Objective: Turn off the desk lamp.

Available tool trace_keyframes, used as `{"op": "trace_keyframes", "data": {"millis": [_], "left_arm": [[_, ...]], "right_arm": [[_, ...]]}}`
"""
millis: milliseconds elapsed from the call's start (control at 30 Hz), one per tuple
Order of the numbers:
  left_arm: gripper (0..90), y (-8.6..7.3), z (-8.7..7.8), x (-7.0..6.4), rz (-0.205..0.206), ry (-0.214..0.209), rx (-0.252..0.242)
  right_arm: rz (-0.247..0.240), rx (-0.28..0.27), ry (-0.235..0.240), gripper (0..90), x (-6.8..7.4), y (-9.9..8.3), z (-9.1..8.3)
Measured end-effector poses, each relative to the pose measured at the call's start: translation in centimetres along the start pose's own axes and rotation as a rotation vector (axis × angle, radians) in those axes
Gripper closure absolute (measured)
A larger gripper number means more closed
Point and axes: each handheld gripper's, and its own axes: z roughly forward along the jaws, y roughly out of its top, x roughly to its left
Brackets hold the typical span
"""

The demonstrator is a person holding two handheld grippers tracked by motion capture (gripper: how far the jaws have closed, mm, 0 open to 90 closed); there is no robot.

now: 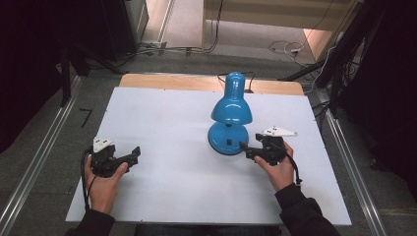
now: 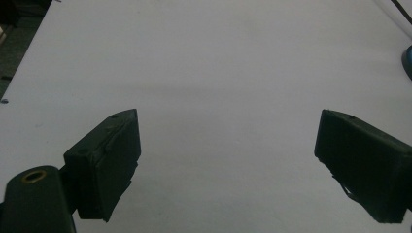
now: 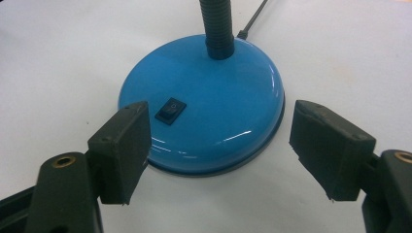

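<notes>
A white tabletop [image 1: 162,123] carries a blue lamp [image 1: 231,115], right of centre toward the far edge. Its round base [image 3: 214,121] sits flat on the surface, a black switch [image 3: 171,110] on top. A bare wooden strip [image 1: 172,81] shows along the far edge.

One blue lamp [image 1: 231,115], two grippers

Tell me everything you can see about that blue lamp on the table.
The lamp is glossy blue, metal by its look. It has a round domed base, a black ribbed flexible neck and a bell-shaped shade tipped forward and down over the base. A small black rocker switch sits on the base, and a dark cord leaves behind it. The lamp stands upright on the white table, right of centre. The right gripper is open, its fingers flanking the base's near edge; whether they touch it is unclear.
</notes>
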Motion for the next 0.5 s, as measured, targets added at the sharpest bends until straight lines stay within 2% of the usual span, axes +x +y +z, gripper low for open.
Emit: {"op": "trace_keyframes", "data": {"millis": [500], "left_arm": [[10.4,0.0,0.0,-0.01,0.001,0.0,0.0]], "right_arm": [[0.006,0.01,-0.012,21.0,-0.93,-0.81,-0.96]]}}
